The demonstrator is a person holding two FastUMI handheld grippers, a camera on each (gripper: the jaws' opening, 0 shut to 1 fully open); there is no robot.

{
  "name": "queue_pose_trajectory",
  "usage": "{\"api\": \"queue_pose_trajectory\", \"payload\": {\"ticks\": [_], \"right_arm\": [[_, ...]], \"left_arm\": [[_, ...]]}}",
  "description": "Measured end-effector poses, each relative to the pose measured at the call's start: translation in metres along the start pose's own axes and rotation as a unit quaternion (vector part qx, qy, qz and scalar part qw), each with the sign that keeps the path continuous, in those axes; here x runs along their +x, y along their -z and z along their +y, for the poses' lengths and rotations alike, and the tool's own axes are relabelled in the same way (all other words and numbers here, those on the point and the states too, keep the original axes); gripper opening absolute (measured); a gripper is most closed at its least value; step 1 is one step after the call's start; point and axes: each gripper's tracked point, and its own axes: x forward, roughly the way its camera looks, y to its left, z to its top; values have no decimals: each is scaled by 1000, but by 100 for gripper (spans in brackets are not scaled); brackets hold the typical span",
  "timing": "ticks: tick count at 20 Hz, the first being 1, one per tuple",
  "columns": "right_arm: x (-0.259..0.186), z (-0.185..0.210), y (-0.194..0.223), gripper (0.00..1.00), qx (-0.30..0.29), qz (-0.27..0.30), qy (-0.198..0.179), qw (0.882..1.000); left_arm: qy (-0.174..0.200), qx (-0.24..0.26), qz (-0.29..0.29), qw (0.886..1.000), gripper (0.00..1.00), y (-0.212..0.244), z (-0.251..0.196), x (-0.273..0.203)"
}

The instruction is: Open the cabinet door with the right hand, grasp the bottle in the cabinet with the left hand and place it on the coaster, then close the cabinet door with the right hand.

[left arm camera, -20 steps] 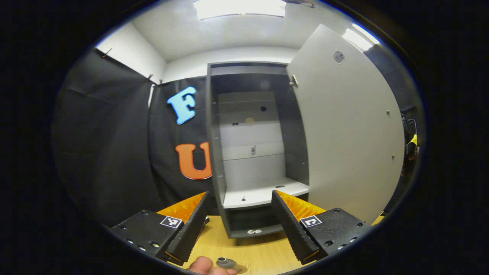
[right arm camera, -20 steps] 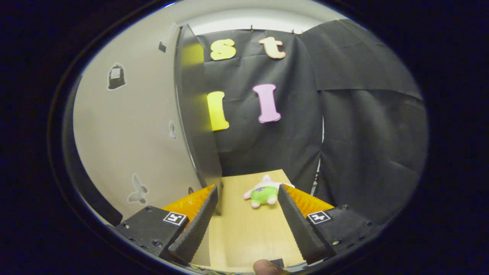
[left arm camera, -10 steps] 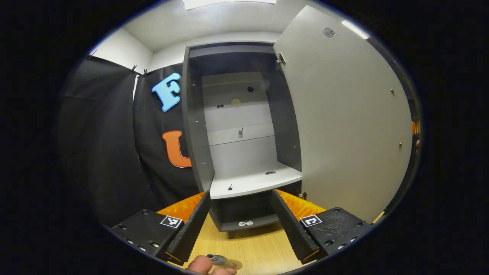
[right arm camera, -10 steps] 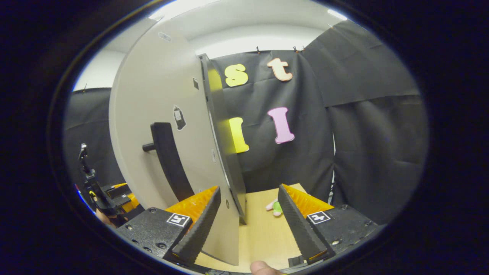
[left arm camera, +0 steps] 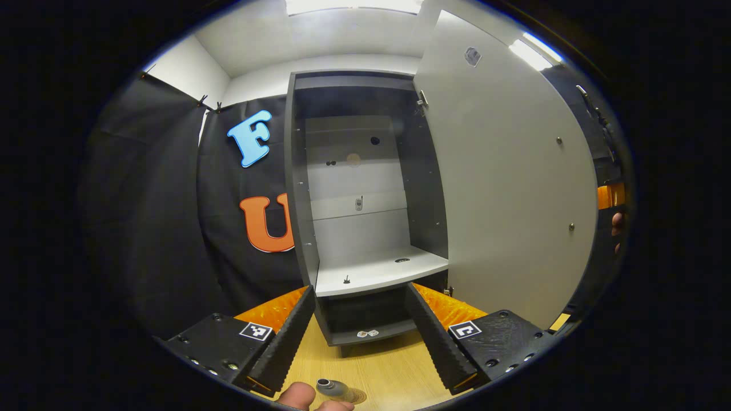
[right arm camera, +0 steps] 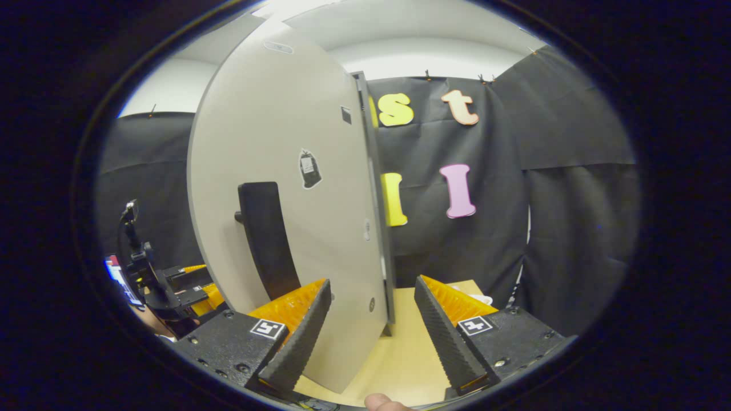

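— Where does the cabinet [left arm camera: 357,188] stand now?

— Open. Its door [right arm camera: 285,131] is swung wide, the long edge upright, and the pale outer face is turned to the right gripper [right arm camera: 371,283]. The panel lies ahead and to the left of that gripper, and its lower part shows between the two fingers. I'd say the right gripper is much the nearer one for closing it.

— Is it holding anything?

— No, its fingers are spread apart with nothing between them. The dark bar handle [right arm camera: 265,240] runs up and down on the door's face, further left than the left finger, and nothing touches it. My guess is that a push on the face towards the cabinet would swing it shut.

— And the left gripper [left arm camera: 359,290]?

— Also spread wide and empty. It points straight into the open cabinet.

— So where's the bottle [left arm camera: 330,387]?

— Out of the cabinet, down at the near edge of the table [left arm camera: 394,371], below the left gripper's fingers, by the person's thumb [left arm camera: 297,395]. It's small and grey, upright, seen from above, with a dark round mouth. A brownish round coaster [left arm camera: 358,395] shows just at its right side. I take the bottle to be resting on it, but I can't tell for sure.
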Motion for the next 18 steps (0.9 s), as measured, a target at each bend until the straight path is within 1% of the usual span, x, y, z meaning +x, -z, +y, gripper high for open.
{"api": "queue_pose_trajectory", "payload": {"ticks": [3, 5, 8, 12, 14, 15, 18], "right_arm": [[12, 25, 2, 95, -3, 5, -24, 1000], [19, 46, 2, 95, -27, 4, -35, 999], [33, 70, 0, 95, -62, -6, -52, 997], [57, 98, 8, 95, -71, 8, -86, 994], [69, 114, 7, 95, -84, 6, -102, 991], [75, 122, 6, 95, -90, 5, -111, 990], [100, 147, 22, 95, -104, 25, -149, 983]], "left_arm": [[-26, -17, -11, 999, 96, -4, 30, -12], [-31, -21, -3, 999, 96, 2, 44, -21], [-50, -15, 0, 999, 96, 5, 68, -38], [-80, -13, 9, 997, 96, 11, 93, -63], [-98, -13, 12, 995, 96, 12, 102, -75], [-107, -9, 13, 994, 96, 12, 107, -81], [-139, 14, 19, 990, 96, 18, 119, -98]]}}
